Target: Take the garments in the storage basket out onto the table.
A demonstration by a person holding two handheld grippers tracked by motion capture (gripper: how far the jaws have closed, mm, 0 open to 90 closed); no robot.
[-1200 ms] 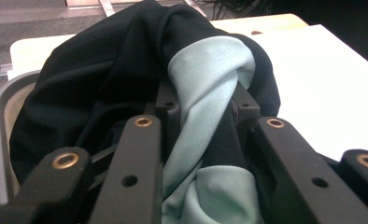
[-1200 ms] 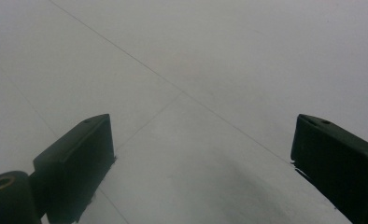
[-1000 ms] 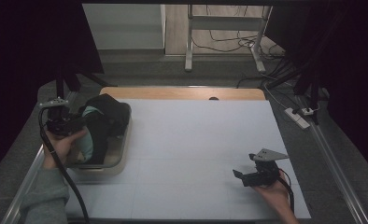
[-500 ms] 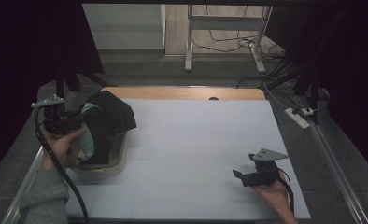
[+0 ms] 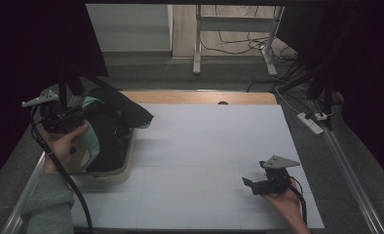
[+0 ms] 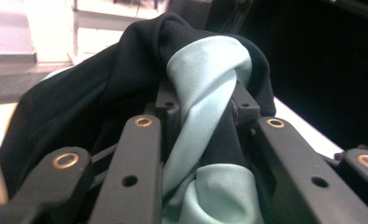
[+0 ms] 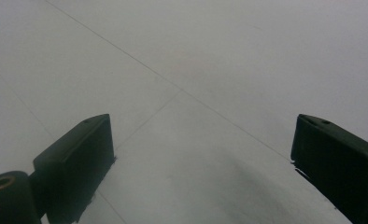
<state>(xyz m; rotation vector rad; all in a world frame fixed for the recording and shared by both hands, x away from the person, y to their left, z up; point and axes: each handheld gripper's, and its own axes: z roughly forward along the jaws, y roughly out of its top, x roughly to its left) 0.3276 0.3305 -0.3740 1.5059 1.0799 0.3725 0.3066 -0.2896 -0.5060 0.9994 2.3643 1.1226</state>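
The left gripper (image 5: pixel 66 119) is clamped on the soft, limp garment (image 6: pixel 126 88) above the tub (image 5: pixel 113 173); a bunched fold grips best. The right gripper (image 7: pixel 201 163) gapes empty.

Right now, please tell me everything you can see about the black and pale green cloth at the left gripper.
The black and pale green cloth is soft fabric, bunched and folded, matte black outside with a smoother mint-green layer twisted through it. The left gripper is shut on a green fold, holding the bundle raised over the shallow beige tray at the table's left edge. Its lower part hangs into the tray, and one black flap drapes past the rim toward the white tabletop.
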